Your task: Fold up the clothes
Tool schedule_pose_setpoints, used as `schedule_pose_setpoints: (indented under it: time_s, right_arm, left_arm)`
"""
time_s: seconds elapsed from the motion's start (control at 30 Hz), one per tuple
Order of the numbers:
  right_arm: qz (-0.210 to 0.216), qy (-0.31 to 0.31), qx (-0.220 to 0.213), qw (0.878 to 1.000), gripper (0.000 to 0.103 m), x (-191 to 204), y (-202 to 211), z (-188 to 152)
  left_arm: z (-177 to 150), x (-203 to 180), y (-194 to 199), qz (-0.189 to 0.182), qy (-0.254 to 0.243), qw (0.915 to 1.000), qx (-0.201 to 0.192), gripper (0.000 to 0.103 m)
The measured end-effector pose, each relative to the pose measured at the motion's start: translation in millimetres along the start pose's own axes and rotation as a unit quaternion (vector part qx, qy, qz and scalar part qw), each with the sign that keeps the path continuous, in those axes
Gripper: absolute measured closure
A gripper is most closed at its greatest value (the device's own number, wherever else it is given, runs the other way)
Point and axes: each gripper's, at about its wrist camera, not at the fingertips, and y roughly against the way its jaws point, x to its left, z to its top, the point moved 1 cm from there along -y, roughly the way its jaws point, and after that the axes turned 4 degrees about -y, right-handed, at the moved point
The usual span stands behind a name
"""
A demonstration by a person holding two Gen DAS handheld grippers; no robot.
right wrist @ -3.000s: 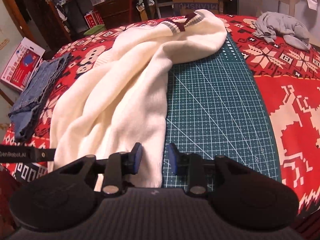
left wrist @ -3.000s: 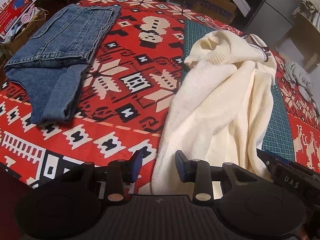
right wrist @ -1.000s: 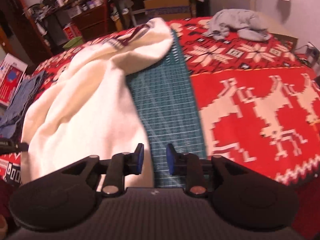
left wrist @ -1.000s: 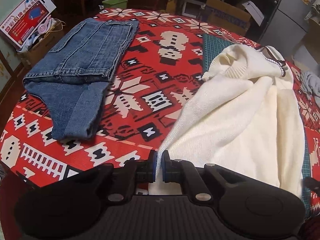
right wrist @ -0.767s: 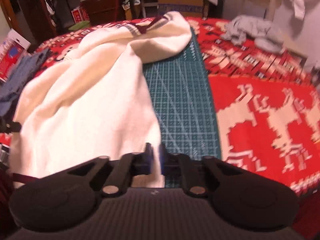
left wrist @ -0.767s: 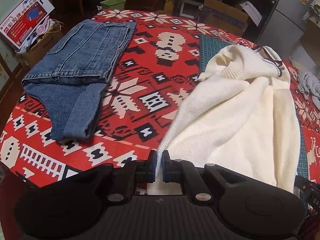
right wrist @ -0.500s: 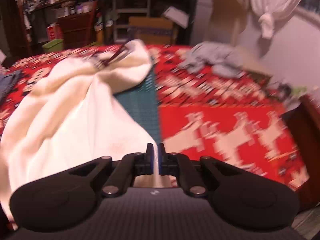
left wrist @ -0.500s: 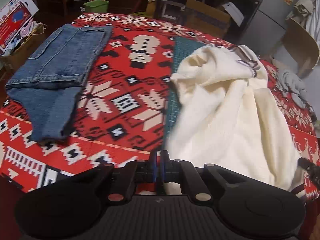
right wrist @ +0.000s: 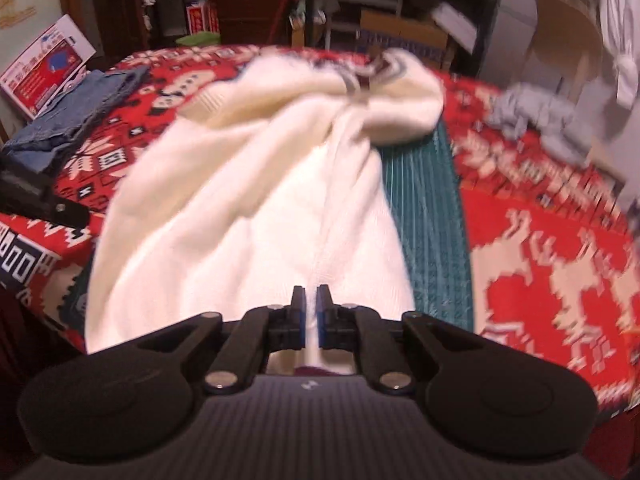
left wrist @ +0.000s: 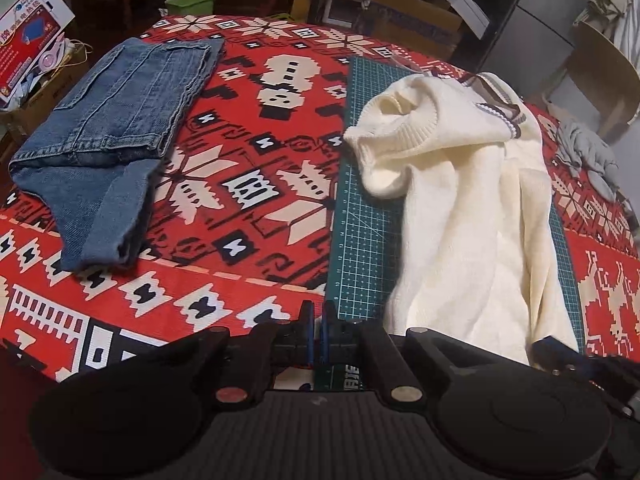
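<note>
Left wrist view: we see a cream knitted sweater (left wrist: 472, 216) lying crumpled along a green cutting mat (left wrist: 360, 232) on the desk, which is covered with a red patterned cloth (left wrist: 248, 184). The sweater's ribbed cuff (left wrist: 400, 128) is bunched at the far end, beside a collar trimmed in dark stripes (left wrist: 500, 108); the body runs toward us in long soft folds. Folded blue jeans (left wrist: 104, 136) lie well apart to the left. We find the left gripper (left wrist: 316, 336) closed over the near edge of the mat; the sweater's hem lies just to its right, and whether any cloth is pinched we cannot tell.

Right wrist view, blurred: the sweater (right wrist: 248, 208) spreads wide below the gripper, and its seam rises straight into the right gripper (right wrist: 311, 312), whose pads are clamped on a thin ridge of the cream knit. A grey garment (right wrist: 536, 116) lies crumpled at the far right of the desk.
</note>
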Motion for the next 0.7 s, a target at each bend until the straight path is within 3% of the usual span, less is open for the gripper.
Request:
schedule_pose_setpoints:
  time_s: [0.27, 0.43, 0.7]
  right_arm:
    - [0.049, -0.083, -0.004, 0.995, 0.079, -40.5, 21.9, 11.4]
    - [0.015, -0.114, -0.024, 0.993, 0.075, -74.6, 38.3, 17.3]
    - [0.050, -0.197, 0.032, 0.979, 0.072, -112.8, 10.1, 3.1]
  left_arm:
    - [-4.3, -7.4, -3.1, -0.016, -0.010, 0.9998, 0.008, 0.099]
    - [-6.1, -9.0, -5.5, -0.023, -0.014, 0.9996, 0.013, 0.099]
    - [-10.3, -15.5, -6.8, -0.034, -0.027, 0.9989, 0.020, 0.096]
